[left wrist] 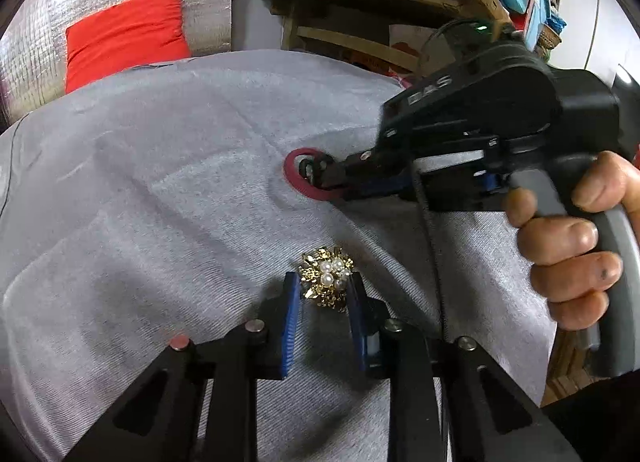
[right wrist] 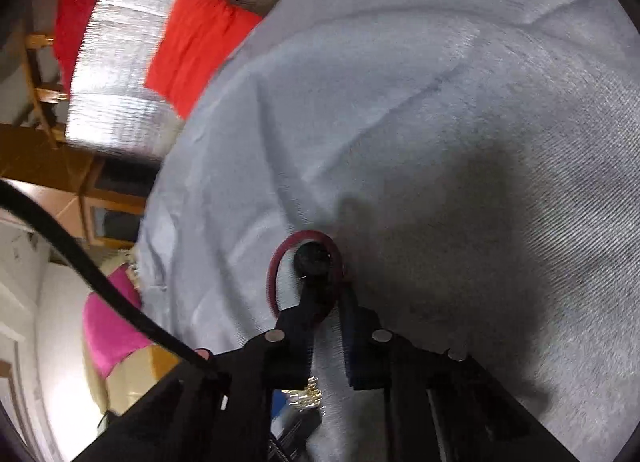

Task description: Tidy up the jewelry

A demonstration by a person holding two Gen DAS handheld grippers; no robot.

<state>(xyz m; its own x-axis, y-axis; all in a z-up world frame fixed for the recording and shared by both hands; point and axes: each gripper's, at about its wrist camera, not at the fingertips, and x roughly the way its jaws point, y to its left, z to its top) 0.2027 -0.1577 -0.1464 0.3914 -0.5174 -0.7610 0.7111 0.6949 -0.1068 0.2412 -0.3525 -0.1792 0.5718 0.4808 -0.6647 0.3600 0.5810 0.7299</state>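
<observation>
We saw the left hand-held gripper tipped down over the grey cloth that covered the bench, its blue pads standing on either side of the gold and pearl brooch. The right pad seemed to touch the brooch's edge; whether the left one pressed on it we could not tell, so we could not call this a firm grip. The brooch lay on the cloth, likely straddled that way so it could be pinched from both sides without sliding.

Further along the cloth, the right hand-held gripper, held by a person's hand, reached down to the dark red ring. Its narrow jaws were nearly together, closed across the ring's near rim, one tip inside the loop and one outside. We judged this the sensible hold for a flat hoop, which offers little else to grasp. The ring rested on the cloth, well apart from the brooch.
</observation>
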